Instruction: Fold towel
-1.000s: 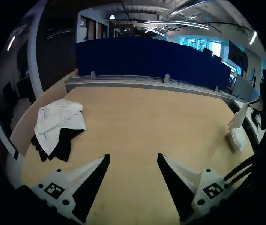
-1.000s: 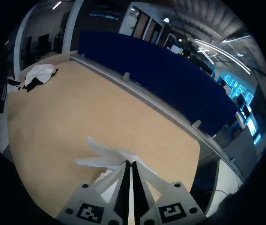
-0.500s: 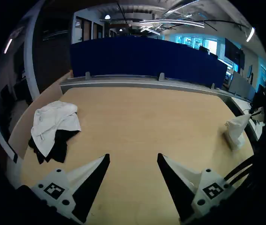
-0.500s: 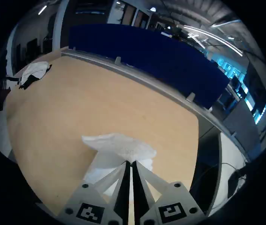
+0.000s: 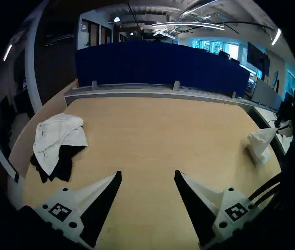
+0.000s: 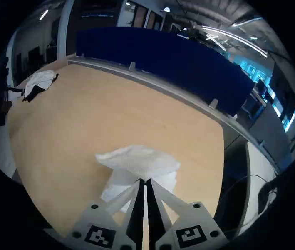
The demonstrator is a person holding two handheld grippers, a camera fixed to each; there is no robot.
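Two hand-held grippers on this one, and just one of them has cloth. The right hand-held gripper [image 6: 145, 180] has its fingers pinched tight together on a bunched-up white towel [image 6: 138, 161]. Part of the towel is lifted in a crumpled peak while the rest trails down onto the wooden surface [image 6: 85, 121] near one end of it. The left hand-held gripper [image 5: 147, 171] is spread wide with nothing between its fingers. It hovers over bare wood well apart from the towel, which from its camera sits way off at the far right edge. Over at the other end there's a heap of white and black cloth [image 5: 58, 139] with nothing touching it, and a blue partition [image 5: 159, 62] runs along the back.

Progress-wise I'd say barely started: the towel is a wad, with no flat layer, no crease, no corners lined up. My guess is it needs spreading out flat first, then the actual folds, so pretty much everything is left.
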